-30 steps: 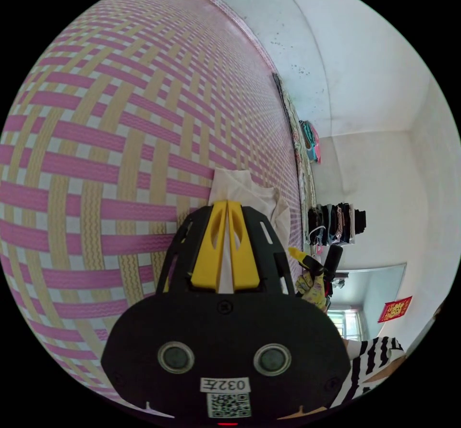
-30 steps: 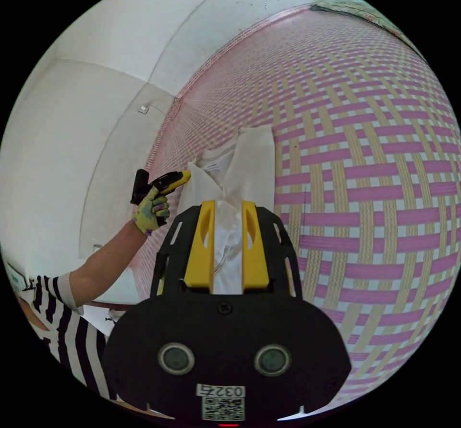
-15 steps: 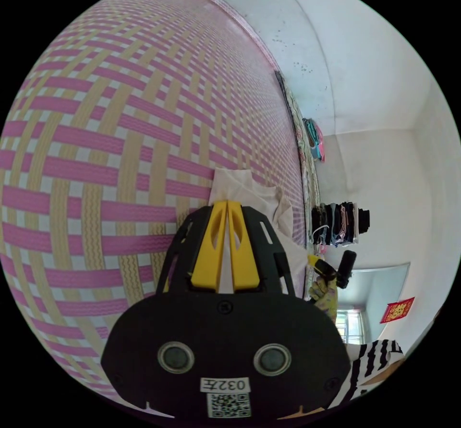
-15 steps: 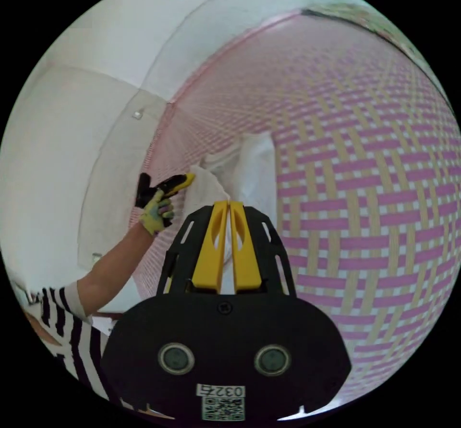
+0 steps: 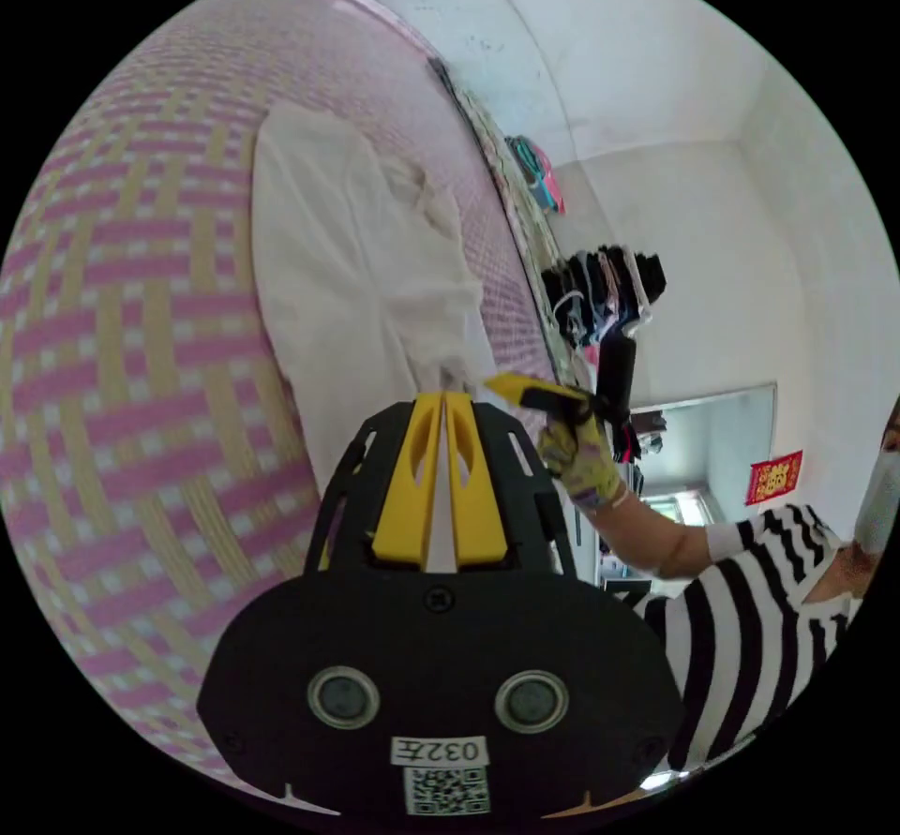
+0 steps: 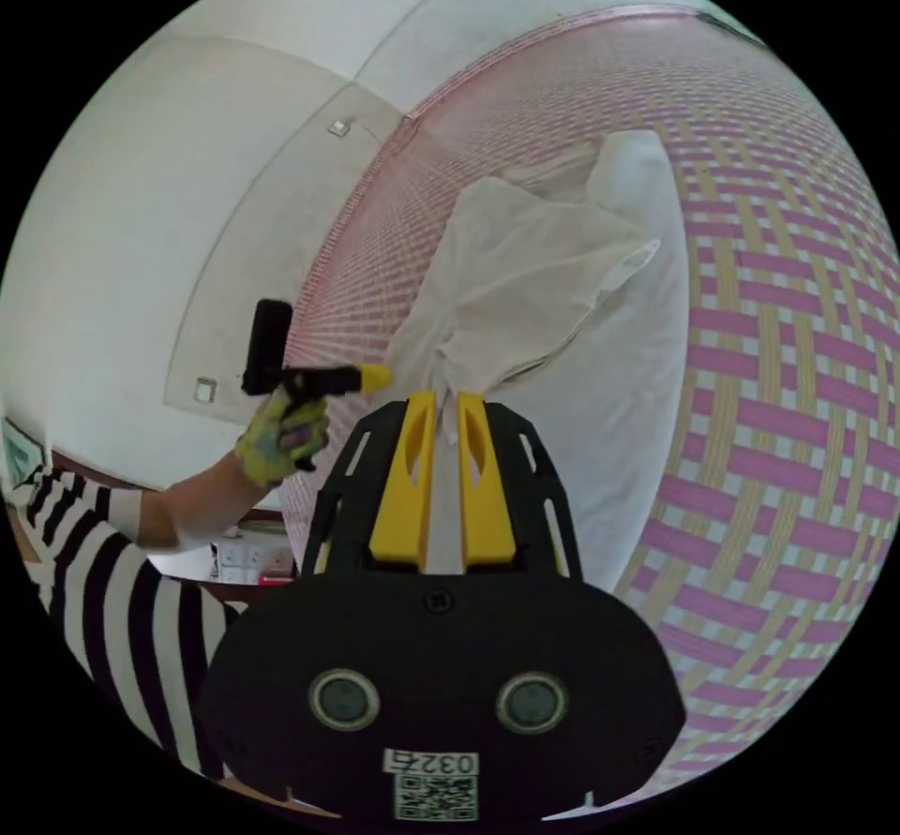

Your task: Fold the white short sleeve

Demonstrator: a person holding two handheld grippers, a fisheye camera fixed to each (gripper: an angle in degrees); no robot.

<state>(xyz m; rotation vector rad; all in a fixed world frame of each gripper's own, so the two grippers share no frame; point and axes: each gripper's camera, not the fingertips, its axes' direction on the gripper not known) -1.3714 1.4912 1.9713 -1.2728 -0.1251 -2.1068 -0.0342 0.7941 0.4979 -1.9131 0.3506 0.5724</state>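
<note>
My left gripper (image 5: 443, 396), yellow jaws pinched nearly together on white cloth, and my right gripper (image 6: 439, 396), jaws narrow and clamped on a bunched hem, lift one end of the white short-sleeve shirt (image 6: 553, 310), which trails across the pink-and-tan woven mat (image 6: 778, 357). I judge a lengthwise fold is in hand; next, both grips must carry this end over the body evenly. Beyond the mat's far edge, hanging dark clothes (image 5: 600, 282) stand clear.
</note>
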